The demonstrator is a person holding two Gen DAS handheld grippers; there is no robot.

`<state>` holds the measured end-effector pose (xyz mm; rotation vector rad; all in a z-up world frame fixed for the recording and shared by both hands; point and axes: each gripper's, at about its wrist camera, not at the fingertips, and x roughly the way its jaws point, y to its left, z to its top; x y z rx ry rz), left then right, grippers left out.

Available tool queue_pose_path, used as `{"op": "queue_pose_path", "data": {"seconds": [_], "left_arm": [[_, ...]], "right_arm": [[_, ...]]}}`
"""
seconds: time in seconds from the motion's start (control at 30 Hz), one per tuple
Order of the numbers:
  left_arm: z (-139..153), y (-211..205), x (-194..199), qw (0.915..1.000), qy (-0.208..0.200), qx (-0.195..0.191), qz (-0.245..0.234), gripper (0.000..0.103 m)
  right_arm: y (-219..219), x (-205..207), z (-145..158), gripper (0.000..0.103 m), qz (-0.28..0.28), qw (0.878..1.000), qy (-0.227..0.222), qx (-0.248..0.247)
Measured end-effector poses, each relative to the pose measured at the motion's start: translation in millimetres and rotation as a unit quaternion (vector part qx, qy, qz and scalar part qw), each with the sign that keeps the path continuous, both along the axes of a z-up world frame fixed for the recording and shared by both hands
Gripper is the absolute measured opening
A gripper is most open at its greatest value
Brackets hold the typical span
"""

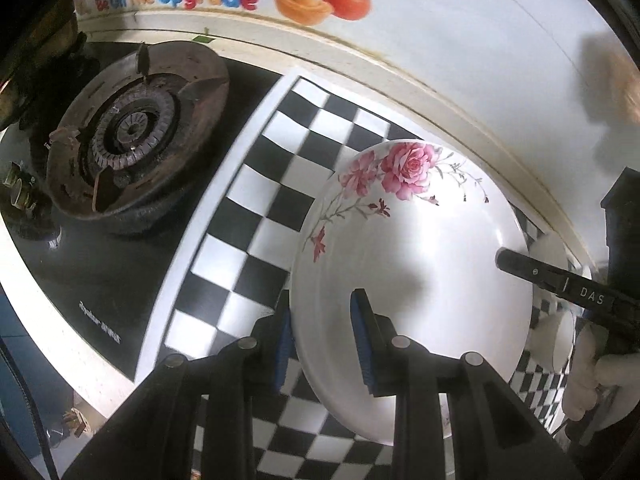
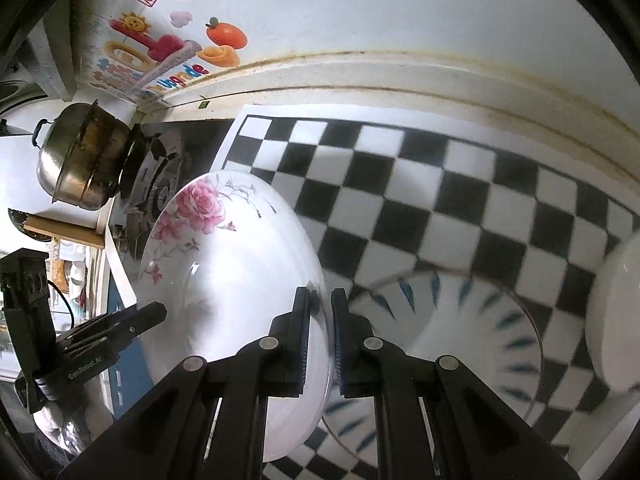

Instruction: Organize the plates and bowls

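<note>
A white plate with pink roses (image 1: 416, 272) is held tilted above the checkered mat (image 1: 256, 208). My left gripper (image 1: 322, 312) straddles its left rim with a wide gap between the pads. My right gripper (image 2: 321, 312) is shut on the plate's right rim (image 2: 240, 280); its finger (image 1: 560, 284) shows in the left wrist view. Below the plate, a white plate with blue dashes (image 2: 472, 344) lies on the mat (image 2: 400, 184). A plain white dish (image 2: 616, 312) sits at the right edge.
A gas stove burner (image 1: 128, 140) on a black hob lies left of the mat. A steel pot (image 2: 80, 160) stands on the far burner. A white wall with stickers (image 1: 312, 0) runs behind the counter.
</note>
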<state>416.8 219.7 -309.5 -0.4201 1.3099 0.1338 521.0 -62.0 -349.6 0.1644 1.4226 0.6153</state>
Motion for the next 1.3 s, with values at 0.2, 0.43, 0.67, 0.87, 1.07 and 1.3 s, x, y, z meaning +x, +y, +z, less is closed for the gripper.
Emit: {"op": "queue_pose_path", "data": {"seconds": [0.2,0.43,0.67,0.87,1.07,1.3], "left_arm": [[13,-48,-22,0.9995,-0.009,-0.004,-0.031,0.025],[21,-107,-45,0.9965,-0.011,-0.006,-0.082,0.025],[12,-165,-73,0.9907,0.001,-0.006,-0.136,0.025],[-10,-199,-89,0.9857,0.030,-0.004,-0.166,0.025],[-33,-219,-100,0.9810,0.053,0.006,-0.187,0.025],[-49,-235,-107,0.9778,0.071,0.017,-0.196,0.025]], "right_arm": [[-45,-39,14,0.012,-0.025,1.000,-0.004,0.002],[-111,-91,25,0.012,-0.064,0.998,-0.009,0.001],[-174,-143,20,0.012,-0.107,0.994,-0.006,0.003],[-220,-191,-8,0.012,-0.140,0.990,0.017,0.011],[-246,-231,-32,0.012,-0.156,0.987,0.030,0.005],[-257,-242,-42,0.012,-0.156,0.987,0.035,-0.007]]}}
